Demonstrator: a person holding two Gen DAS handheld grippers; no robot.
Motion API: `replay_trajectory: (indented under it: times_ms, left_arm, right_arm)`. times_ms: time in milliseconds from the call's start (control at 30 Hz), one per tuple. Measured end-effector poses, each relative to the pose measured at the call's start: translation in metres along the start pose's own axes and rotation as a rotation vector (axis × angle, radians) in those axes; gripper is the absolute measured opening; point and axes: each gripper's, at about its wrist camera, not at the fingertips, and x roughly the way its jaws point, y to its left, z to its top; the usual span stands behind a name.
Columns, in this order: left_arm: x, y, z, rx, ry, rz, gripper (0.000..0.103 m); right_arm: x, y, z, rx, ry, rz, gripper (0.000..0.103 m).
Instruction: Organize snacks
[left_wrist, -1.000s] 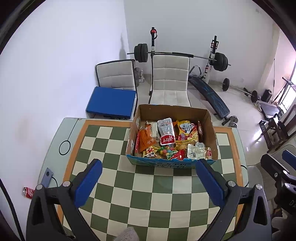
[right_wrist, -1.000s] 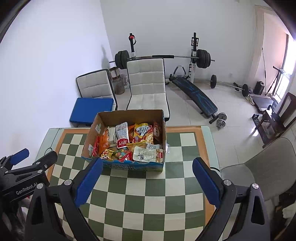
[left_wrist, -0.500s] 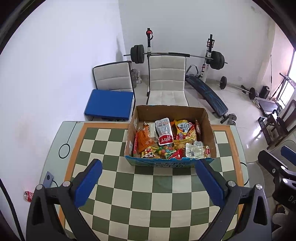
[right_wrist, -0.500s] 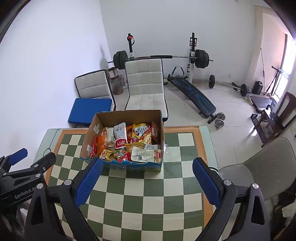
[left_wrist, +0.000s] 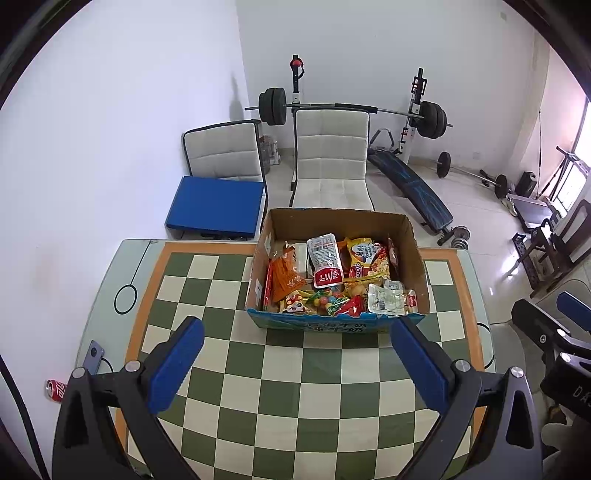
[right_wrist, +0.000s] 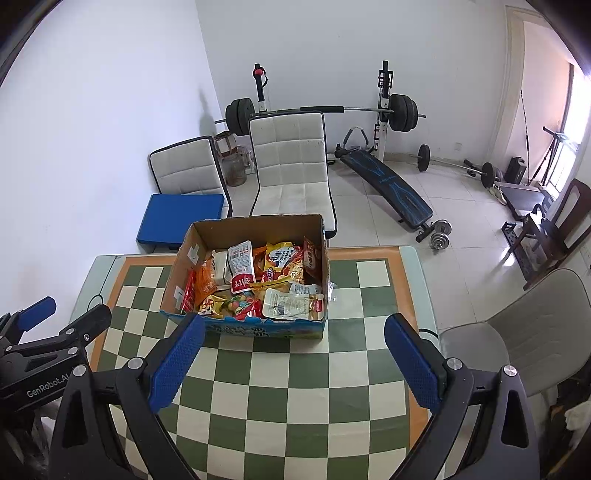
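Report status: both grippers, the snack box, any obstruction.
Left gripper open, empty, short of box. Right gripper open, empty. Cardboard box full of snack packets, on checkered table. Nothing in the way.

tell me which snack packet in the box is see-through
The clear packet at the cardboard box's front right corner; its pale contents show through, unlike the printed wrappers.

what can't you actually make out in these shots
- Lower snacks in the cardboard box: both views, buried under the top packets.
- Print on the white-and-red pouch: too small to read.
- Red can: left view, brand blurred at the fisheye edge.
- Left tool and right tool: handles cut off by the bottom edge.
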Motion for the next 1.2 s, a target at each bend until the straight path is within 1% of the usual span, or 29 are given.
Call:
replay_trajectory:
  times_ms: [467,1200]
  left_arm:
    - [-0.0022,-0.0025,0.0017,-0.004,-0.008,-0.008,0.103]
    - [0.0022,-0.0012,0.0006,-0.008,0.022,-0.017,0.103]
  right_arm:
    - [0.0009,0.0002,0.0007,-0.005,0.0,0.003,0.1]
    - [0.0042,0.002,0.0013,0.008,0.008,-0.005,0.1]
